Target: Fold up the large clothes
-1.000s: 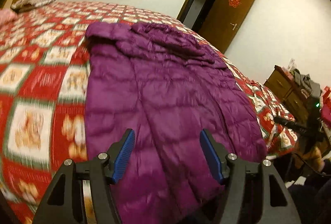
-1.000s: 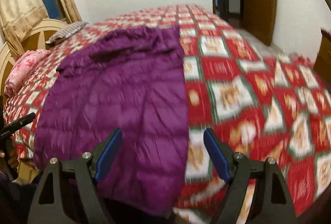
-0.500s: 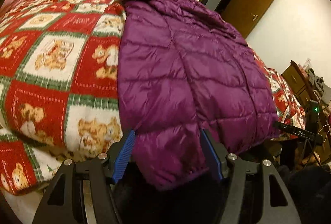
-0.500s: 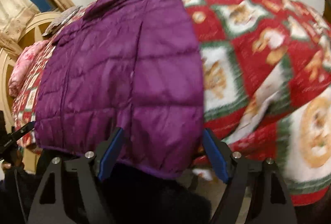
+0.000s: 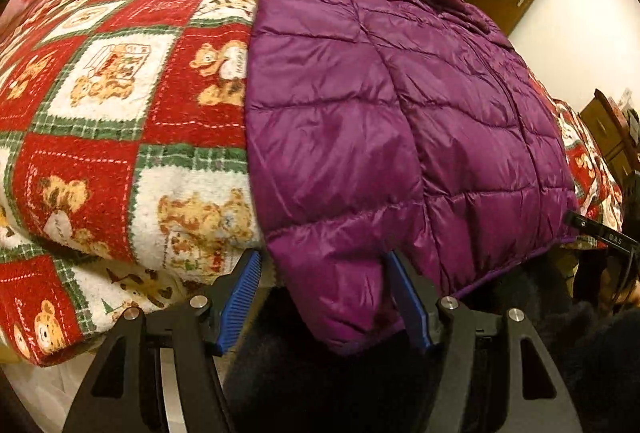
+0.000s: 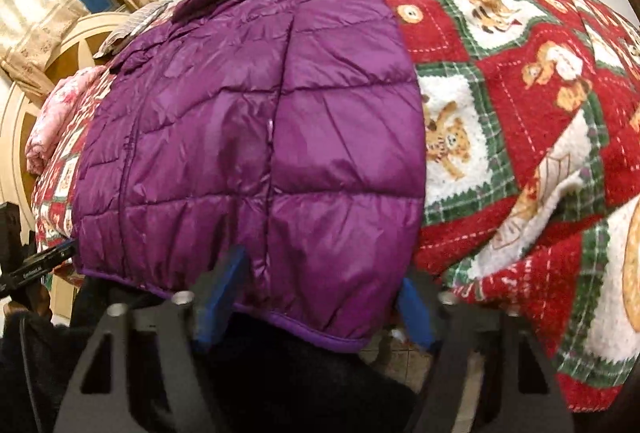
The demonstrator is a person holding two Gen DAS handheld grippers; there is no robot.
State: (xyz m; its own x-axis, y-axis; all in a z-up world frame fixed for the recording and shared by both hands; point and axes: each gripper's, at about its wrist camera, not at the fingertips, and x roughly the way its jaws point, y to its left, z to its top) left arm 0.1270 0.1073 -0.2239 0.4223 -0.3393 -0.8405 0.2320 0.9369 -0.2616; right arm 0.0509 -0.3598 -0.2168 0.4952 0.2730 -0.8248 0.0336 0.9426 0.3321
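Jacket hem hangs between each open hand-held gripper's fingers.

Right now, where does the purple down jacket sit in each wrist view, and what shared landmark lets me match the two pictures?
Left wrist view: the purple down jacket fills the centre and right, its hem corner hanging between the open left gripper fingers.
Right wrist view: the jacket fills the centre and left, its hem between the open right gripper fingers.
Shared landmark: the red teddy-bear blanket under it, left of the jacket in one, right in the other.
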